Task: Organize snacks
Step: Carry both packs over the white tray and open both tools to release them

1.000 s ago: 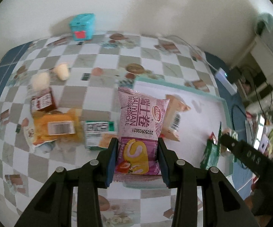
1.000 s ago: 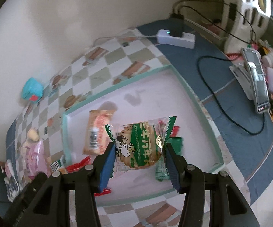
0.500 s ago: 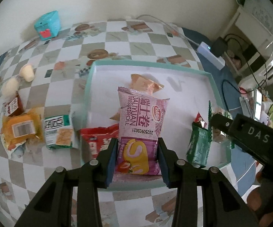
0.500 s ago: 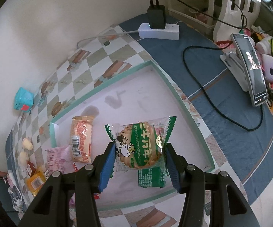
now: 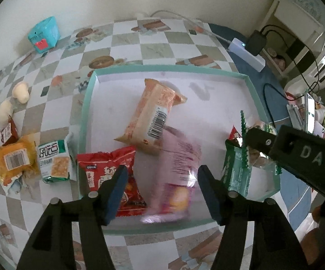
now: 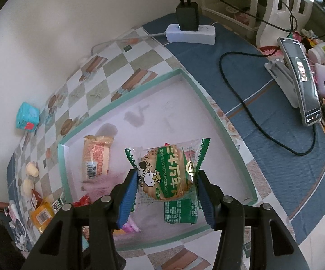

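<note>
Jaws of the left gripper (image 5: 161, 187) have just been opening and now stand apart — the pink snack pack (image 5: 177, 175) between them is a blur, touched by neither pad, over the near part of the teal-rimmed tray (image 5: 88, 103). Its print cannot be read. Beside it in the tray lie a red pack (image 5: 108, 168) marked "nice" and an orange pack (image 5: 153, 117), barcode side up.

Right gripper (image 6: 167, 187): its blue pads are clamped on a clear, green-edged cookie pack (image 6: 167, 173) with a cartoon cow (the green lettering is too distorted to read), held above the tray's near right corner, over a green pack (image 6: 180, 211) lying there. The left view shows that gripper's black body lettered "DAS".

On the checkered worktop (image 5: 139, 47) left of the tray sit a green-and-white cracker pack (image 5: 54, 159) and a yellow barcoded pack (image 5: 13, 162) — further back, a small teal box (image 5: 43, 33).
</note>
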`<state>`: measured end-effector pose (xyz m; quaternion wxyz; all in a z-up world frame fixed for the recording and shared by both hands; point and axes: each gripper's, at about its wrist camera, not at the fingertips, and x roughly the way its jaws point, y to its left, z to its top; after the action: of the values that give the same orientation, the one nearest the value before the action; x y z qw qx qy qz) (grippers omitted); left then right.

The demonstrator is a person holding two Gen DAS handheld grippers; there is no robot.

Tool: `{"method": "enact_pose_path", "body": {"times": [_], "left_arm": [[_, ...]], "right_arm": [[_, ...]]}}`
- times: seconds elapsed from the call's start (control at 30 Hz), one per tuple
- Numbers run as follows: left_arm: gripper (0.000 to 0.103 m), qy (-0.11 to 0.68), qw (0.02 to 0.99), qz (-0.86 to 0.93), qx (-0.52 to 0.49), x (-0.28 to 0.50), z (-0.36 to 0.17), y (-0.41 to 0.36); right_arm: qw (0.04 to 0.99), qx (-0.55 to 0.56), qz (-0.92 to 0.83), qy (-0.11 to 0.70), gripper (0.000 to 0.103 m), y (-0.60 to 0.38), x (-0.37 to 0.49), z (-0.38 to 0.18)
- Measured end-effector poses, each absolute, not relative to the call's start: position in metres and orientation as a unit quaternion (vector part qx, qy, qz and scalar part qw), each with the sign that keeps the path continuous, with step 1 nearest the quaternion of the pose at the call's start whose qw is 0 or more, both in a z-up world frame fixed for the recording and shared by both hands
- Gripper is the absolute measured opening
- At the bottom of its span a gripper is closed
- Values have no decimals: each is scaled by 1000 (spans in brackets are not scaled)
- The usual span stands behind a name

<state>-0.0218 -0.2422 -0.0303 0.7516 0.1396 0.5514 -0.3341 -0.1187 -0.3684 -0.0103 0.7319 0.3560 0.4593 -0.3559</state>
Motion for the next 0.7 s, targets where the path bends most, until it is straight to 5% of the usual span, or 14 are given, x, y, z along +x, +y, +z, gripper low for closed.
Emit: {"method": "enact_pose_path", "body": {"times": [0.2,0.3,0.7], "left_arm": [[68,544,769,-304,143,-15,-22,-232],[80,548,779,-277,127,-5,-19,-220],[86,607,784,-125,38,44,-34,-149]], "right_arm": [[732,354,-349,466,57,-366,-115,-13],[730,355,-344,471,57,-365,-114,-15],[730,346,-342,480,61,-363,-110,-18]]}}
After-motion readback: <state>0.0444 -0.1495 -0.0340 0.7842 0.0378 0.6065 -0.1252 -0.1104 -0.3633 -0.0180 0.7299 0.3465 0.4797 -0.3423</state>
